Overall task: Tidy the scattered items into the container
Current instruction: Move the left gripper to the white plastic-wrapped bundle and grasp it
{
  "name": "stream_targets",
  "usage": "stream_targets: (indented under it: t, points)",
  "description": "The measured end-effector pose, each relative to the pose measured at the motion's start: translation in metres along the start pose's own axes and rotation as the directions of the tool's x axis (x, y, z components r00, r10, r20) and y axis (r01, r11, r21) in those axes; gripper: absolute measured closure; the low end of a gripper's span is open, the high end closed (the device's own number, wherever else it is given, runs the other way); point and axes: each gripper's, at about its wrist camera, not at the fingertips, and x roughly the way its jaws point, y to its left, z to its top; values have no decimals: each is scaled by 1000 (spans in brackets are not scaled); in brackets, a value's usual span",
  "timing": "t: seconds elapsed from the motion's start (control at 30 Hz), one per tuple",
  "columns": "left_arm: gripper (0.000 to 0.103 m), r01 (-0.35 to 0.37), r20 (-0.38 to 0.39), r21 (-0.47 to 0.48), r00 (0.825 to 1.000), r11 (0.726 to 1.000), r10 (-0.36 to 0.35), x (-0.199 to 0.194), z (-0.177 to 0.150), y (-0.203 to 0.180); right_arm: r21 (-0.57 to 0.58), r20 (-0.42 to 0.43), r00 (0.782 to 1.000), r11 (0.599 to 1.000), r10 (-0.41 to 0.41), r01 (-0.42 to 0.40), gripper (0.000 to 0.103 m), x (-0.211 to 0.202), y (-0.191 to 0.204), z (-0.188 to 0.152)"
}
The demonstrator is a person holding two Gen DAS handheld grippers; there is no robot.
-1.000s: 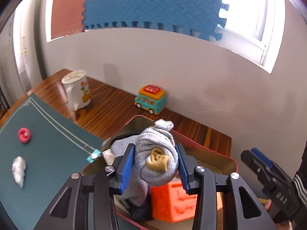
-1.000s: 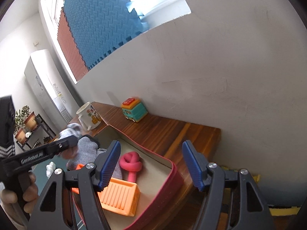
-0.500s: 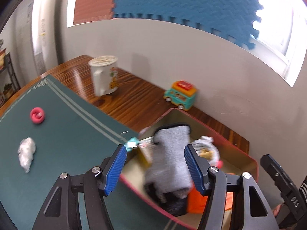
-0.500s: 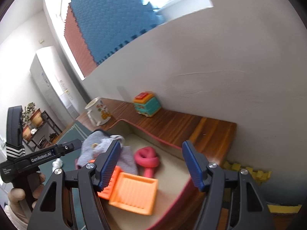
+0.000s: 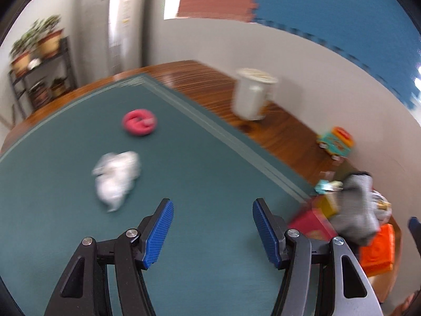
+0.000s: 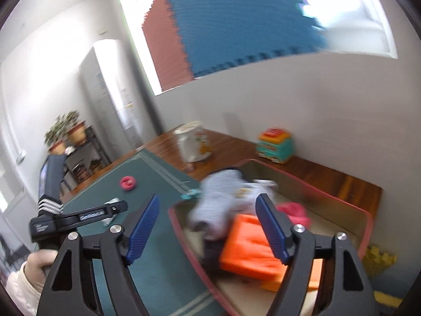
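Note:
My left gripper (image 5: 212, 230) is open and empty above the green mat (image 5: 184, 184). A white crumpled wad (image 5: 115, 177) lies on the mat ahead-left of it, with a pink ring (image 5: 139, 121) farther back. The red-rimmed container (image 6: 368, 218) holds a grey sock (image 6: 221, 197), an orange block (image 6: 250, 247) and a pink toy (image 6: 294, 212). The sock also shows in the left wrist view (image 5: 357, 210) at the right edge. My right gripper (image 6: 208, 227) is open and empty above the container's near edge. The left gripper also shows in the right wrist view (image 6: 115, 208).
A white mug (image 5: 252, 94) and a teal-and-orange toy truck (image 5: 335, 142) stand on the wooden table by the wall. A shelf with potted plants (image 5: 36, 60) stands at the far left. Yellow foam pieces (image 6: 379, 260) lie past the container's right side.
My left gripper opened and let the grey sock drop into the container, then swung left over the mat toward the white wad. My right gripper tilted down and left over the container.

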Motion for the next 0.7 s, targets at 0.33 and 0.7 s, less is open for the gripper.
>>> stream_targets:
  t: [0.33, 0.7]
  points:
    - [39, -112, -9, -130, 994, 985, 111, 8, 5, 98, -116, -124, 985, 984, 117, -132, 24, 68, 86, -16]
    - [39, -102, -53, -80, 994, 992, 98, 60, 11, 115, -41, -236, 966, 992, 108, -121, 24, 125, 83, -40]
